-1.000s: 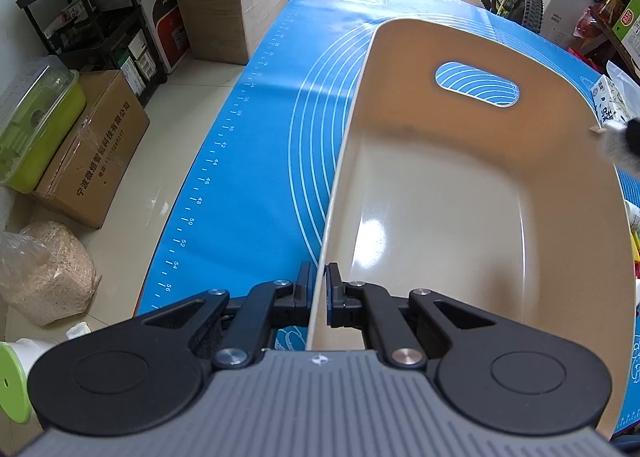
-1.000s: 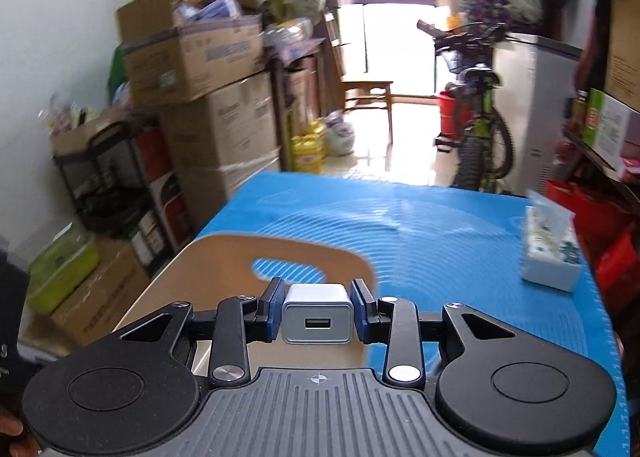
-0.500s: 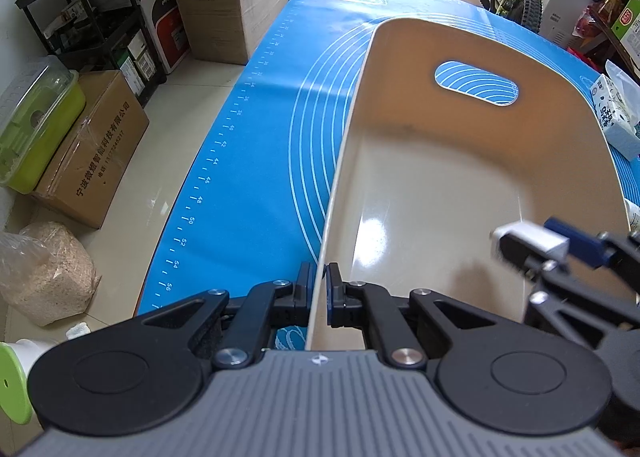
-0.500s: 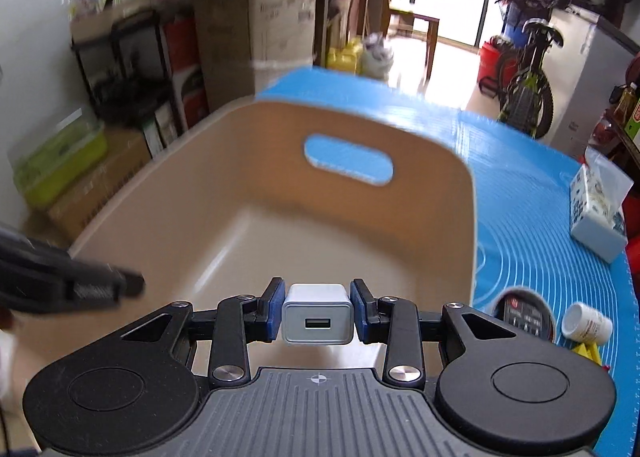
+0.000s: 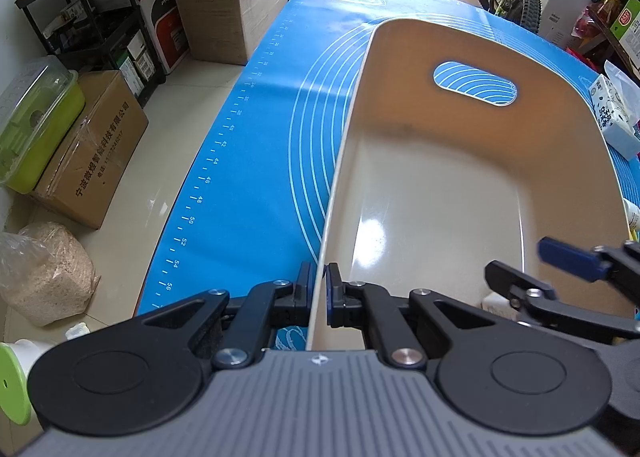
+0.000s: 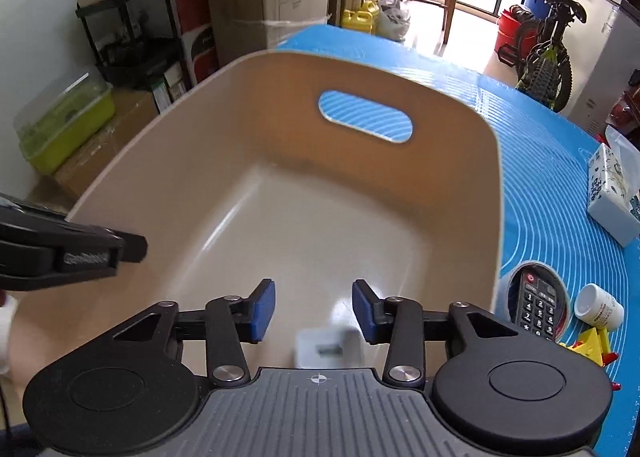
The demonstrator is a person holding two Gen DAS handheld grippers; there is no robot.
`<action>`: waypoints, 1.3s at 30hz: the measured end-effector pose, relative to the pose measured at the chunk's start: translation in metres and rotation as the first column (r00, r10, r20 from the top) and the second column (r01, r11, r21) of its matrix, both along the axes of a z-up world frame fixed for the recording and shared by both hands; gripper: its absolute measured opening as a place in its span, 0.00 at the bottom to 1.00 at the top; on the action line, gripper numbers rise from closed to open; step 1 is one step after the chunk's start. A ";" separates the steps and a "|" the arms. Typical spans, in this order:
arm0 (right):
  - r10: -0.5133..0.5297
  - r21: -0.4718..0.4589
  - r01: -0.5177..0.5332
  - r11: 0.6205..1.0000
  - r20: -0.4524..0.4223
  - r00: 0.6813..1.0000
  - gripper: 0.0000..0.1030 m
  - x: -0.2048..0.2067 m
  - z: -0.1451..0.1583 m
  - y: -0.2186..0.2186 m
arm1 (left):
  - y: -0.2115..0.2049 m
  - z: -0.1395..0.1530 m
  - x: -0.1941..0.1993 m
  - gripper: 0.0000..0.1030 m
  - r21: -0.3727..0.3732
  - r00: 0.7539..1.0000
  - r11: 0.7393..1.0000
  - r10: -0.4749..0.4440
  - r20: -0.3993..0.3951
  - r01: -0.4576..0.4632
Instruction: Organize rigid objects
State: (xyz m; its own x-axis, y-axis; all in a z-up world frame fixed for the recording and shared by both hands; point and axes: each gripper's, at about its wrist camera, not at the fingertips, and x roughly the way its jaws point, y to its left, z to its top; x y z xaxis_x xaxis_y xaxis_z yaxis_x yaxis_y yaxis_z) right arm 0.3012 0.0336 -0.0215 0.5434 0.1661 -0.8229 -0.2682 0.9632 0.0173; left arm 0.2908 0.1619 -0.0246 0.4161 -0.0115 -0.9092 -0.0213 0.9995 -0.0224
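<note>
A beige plastic basin point(image 5: 400, 129) with a handle slot stands on the blue mat point(image 5: 260, 177). My left gripper point(image 5: 318, 289) is shut on the basin's near left rim; one of its fingers point(image 6: 120, 249) shows at the left of the right wrist view. My right gripper point(image 6: 314, 309) hangs over the basin's near end with its jaws opening, and it also shows from the side in the left wrist view point(image 5: 528, 263). The white USB charger point(image 6: 326, 349) is blurred just below the blue pads, touching neither. A corner of the charger point(image 5: 494, 303) peeks out beneath the right fingers.
Right of the basin lie a tape roll with a remote control point(image 6: 536, 305) inside it, a small white bottle point(image 6: 598, 305), a yellow toy point(image 6: 592, 345) and a tissue pack point(image 6: 612, 193). Cardboard boxes point(image 5: 96, 161) and a shelf stand on the floor to the left.
The right gripper came down over the basin holding the charger, then its jaws parted and the charger slipped out below them. The left gripper kept its grip on the rim.
</note>
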 end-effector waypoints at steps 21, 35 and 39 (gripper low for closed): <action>-0.317 -0.016 0.321 0.947 0.130 0.940 0.75 -0.019 0.035 -0.173 | 0.000 0.001 -0.001 0.08 0.000 1.000 1.000 0.001 0.000 -0.001; -0.320 0.049 0.321 0.946 -0.012 0.947 0.74 -0.002 -0.017 -0.173 | -0.003 0.001 0.000 0.09 0.024 1.000 1.000 0.002 -0.001 -0.002; -0.303 0.016 0.304 0.953 -0.032 0.952 0.73 0.007 -0.030 -0.162 | -0.003 0.001 0.000 0.09 0.024 1.000 1.000 0.002 -0.001 -0.002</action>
